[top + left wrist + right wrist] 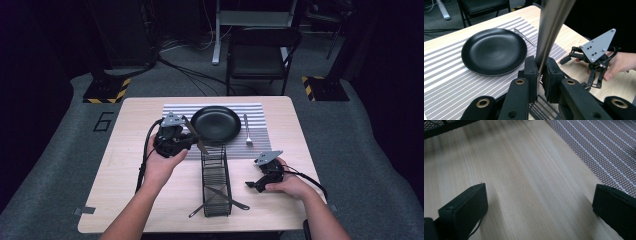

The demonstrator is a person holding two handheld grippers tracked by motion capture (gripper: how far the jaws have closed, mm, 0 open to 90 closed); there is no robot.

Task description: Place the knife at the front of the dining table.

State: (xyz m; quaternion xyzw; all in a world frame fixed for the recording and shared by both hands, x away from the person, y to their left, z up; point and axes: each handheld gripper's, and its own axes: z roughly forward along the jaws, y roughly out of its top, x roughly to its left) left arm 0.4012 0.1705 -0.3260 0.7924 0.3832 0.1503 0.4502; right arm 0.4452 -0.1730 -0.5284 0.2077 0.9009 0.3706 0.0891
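Left gripper [192, 136] in the high view pinches a knife [196, 136] beside the black plate [216, 123]; right gripper [252, 184] rests near the wire basket [215, 181]. Left gripper view: jaws clamp the blade [550, 30]. Right gripper view: jaws spread wide over the table [524, 190]

A silver knife [549, 32] stands clamped between the left gripper [539, 72] jaws, tilted, just right of the black plate [494, 51]; a fork [247, 131] lies right of that plate.
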